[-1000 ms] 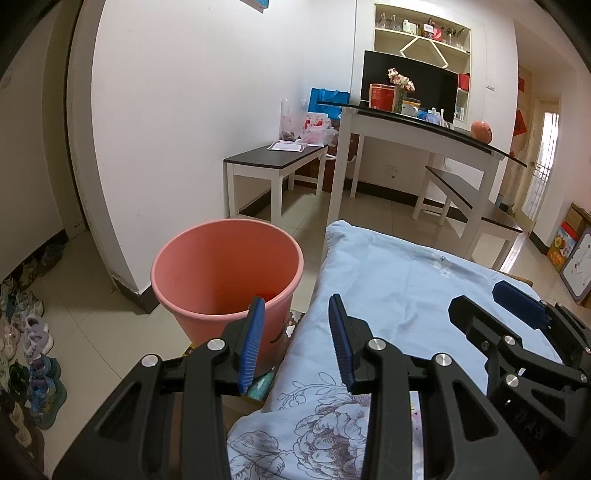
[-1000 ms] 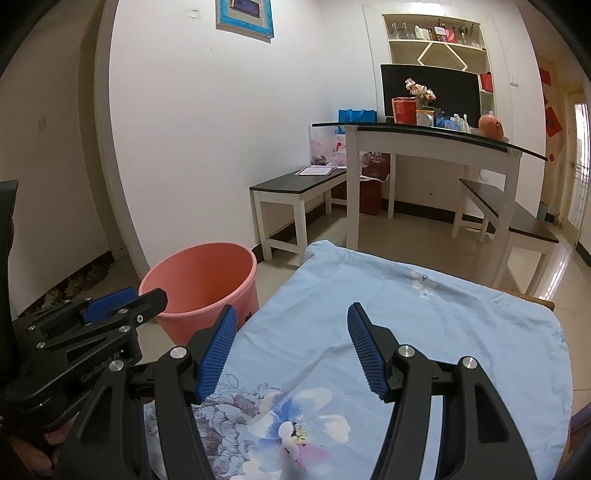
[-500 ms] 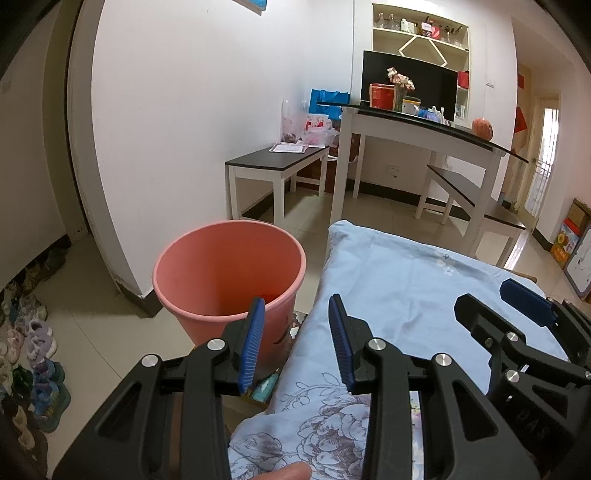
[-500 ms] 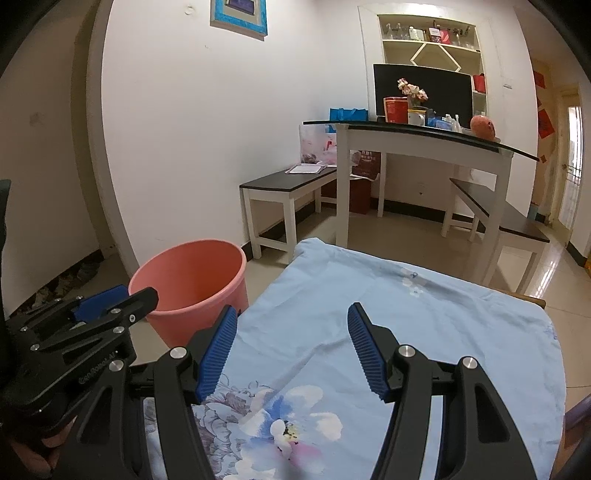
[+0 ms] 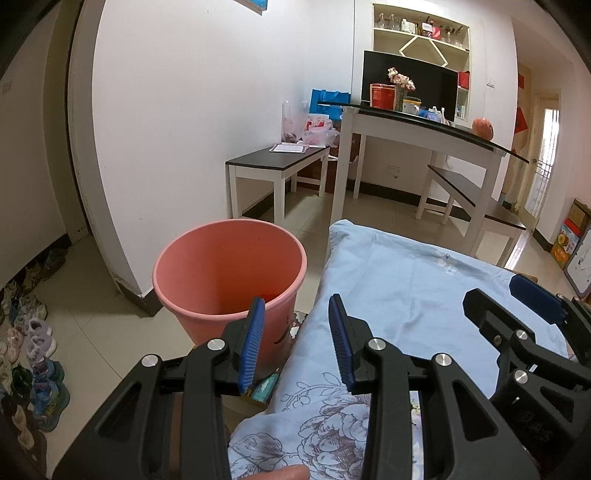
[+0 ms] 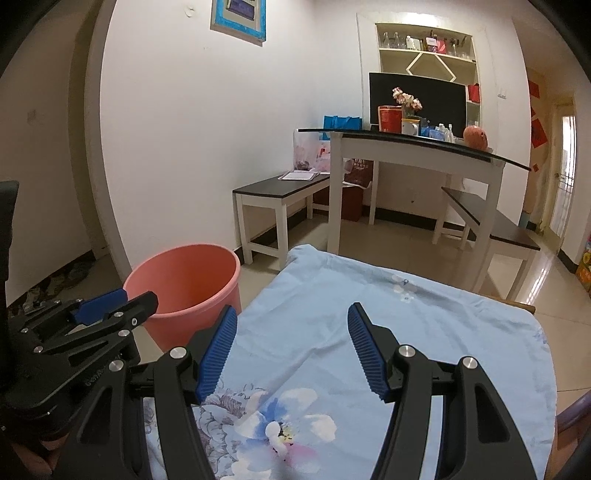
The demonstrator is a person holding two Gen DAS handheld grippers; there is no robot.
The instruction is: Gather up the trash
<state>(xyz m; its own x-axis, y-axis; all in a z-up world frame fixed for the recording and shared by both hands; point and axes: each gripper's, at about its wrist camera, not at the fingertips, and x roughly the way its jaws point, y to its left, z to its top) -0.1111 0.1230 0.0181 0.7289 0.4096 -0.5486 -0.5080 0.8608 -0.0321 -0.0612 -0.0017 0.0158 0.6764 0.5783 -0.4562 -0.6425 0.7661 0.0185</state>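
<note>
Up front in the left wrist view, the left gripper (image 5: 295, 339) stood apart and empty, the pink bucket (image 5: 229, 284) just beyond its left finger beside the blue floral cloth (image 5: 406, 291). Right wrist view: the right gripper (image 6: 291, 347) gaped empty over the cloth, bucket at left.

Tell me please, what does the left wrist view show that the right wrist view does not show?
Only the left wrist view shows the row of shoes on the floor. Only the right wrist view shows the whole blue-framed picture on the wall. Both show the pink bucket, the blue floral cloth, and the left gripper and right gripper, both open and empty.
</note>
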